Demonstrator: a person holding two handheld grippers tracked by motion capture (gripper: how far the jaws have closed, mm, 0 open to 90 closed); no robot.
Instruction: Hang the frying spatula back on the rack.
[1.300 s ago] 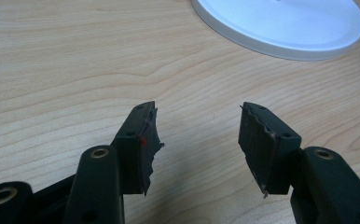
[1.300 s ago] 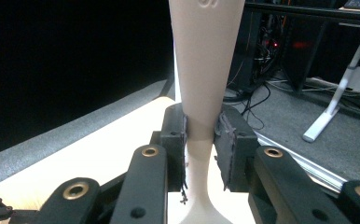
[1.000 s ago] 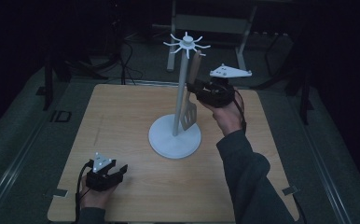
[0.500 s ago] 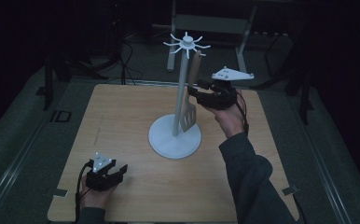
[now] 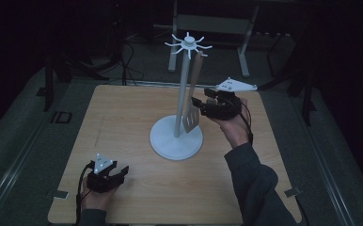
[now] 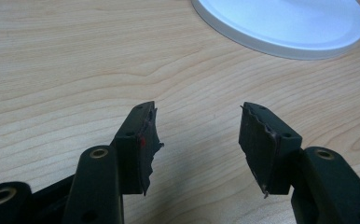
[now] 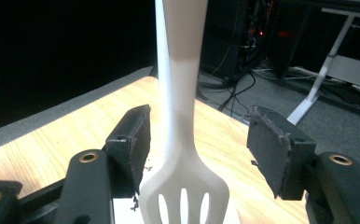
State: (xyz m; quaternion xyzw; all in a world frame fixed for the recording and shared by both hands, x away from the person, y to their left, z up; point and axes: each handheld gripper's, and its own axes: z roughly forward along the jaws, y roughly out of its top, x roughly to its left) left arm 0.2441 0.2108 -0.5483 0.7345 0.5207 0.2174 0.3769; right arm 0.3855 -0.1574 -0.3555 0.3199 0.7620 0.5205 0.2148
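A white utensil stand [image 5: 184, 89] with a ring of hooks on top rises from its round base [image 5: 170, 143] in the middle of the wooden table [image 5: 123, 117]. A white slotted spatula [image 5: 192, 117] hangs from one hook, head down. My right gripper [image 5: 199, 104] reaches in from the right at the height of the spatula's neck. Its jaws have just been opening, and the right gripper [image 7: 201, 114] stands open with the spatula [image 7: 183, 93] between the pads, closer to the left one. My left gripper [image 5: 121, 173] rests open at the table's front left; the left gripper [image 6: 197, 135] holds nothing and faces the base [image 6: 280, 23].
Behind the table the dark floor carries cables and the legs of a metal frame [image 5: 245, 61]. Grey matting runs along both sides of the table. Bare wood lies between the left gripper and the stand.
The right gripper's jaws have spread off the spatula and the hand has sunk a little. The spatula stays hanging from the hook. The left hand has not moved.
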